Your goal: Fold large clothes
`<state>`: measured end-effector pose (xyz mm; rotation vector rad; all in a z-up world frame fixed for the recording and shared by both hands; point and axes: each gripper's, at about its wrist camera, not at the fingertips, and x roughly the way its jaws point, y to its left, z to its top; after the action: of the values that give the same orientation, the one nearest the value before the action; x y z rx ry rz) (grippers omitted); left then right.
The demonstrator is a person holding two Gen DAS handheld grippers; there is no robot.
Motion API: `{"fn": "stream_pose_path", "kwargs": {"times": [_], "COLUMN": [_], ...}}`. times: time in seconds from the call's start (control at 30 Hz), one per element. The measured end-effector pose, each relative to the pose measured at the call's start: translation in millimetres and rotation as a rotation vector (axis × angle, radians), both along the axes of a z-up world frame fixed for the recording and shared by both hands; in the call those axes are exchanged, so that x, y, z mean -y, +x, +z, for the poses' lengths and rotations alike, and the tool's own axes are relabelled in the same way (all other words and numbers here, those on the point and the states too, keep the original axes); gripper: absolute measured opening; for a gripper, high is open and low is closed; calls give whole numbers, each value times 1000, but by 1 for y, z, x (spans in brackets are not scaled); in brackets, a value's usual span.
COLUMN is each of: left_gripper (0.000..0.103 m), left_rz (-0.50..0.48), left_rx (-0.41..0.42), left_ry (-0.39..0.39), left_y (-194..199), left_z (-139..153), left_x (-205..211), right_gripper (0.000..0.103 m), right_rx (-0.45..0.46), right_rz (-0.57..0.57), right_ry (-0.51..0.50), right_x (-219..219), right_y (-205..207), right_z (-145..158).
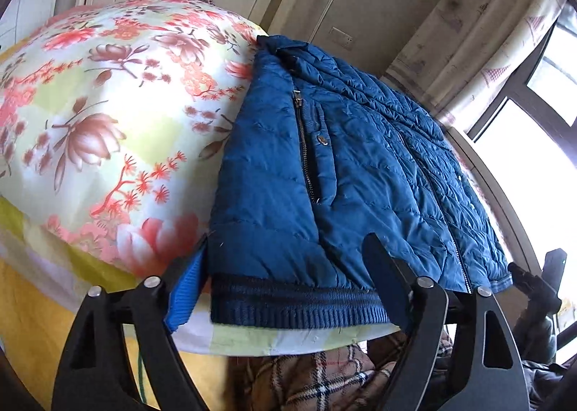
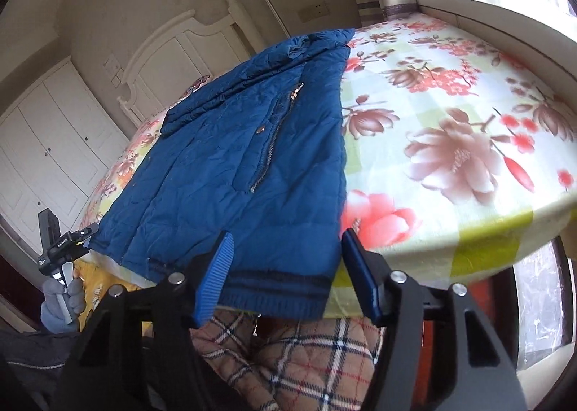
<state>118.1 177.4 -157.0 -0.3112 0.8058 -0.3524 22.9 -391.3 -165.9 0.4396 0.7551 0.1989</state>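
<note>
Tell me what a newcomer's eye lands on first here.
A blue padded jacket lies flat on a bed with a bright floral sheet, its ribbed hem at the near edge. The left gripper and right gripper each straddle that hem, jaws apart. Behind stands a white headboard.

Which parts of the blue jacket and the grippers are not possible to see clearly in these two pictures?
- Left wrist view: the left gripper has one finger covering part of the jacket hem, so contact is unclear.
- Right wrist view: the right gripper straddles the hem corner; whether its pads press cannot be told.
- Both views: the blue jacket has its sleeves folded out of sight.
- Left wrist view: the window is overexposed.
</note>
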Motion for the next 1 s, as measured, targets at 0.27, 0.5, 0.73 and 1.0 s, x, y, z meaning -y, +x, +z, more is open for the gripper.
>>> {"fn": "stream_pose_path", "kwargs": {"times": [0.27,0.5,0.73,1.0], "left_gripper": [77,69,73,79], "left_rz": [12,-2,22,60], "left_rx": [-9,63,20,0], "left_ry": [-25,-52,-48,-115], "left_y": [-8,-14,0,36], "left_z": [-1,17,-2,-4], "left_x": [-1,4,5,7], "right_gripper": [62,54,56,56], "right_rx": [-18,105,74,70], "right_rz": [16,24,-10,6], "right_ry": [145,144,167,154], "right_x": [-2,-8,-8,-29], "right_y": [-5,-9,9,36], "right_z": [-23,3,-10,-9]}}
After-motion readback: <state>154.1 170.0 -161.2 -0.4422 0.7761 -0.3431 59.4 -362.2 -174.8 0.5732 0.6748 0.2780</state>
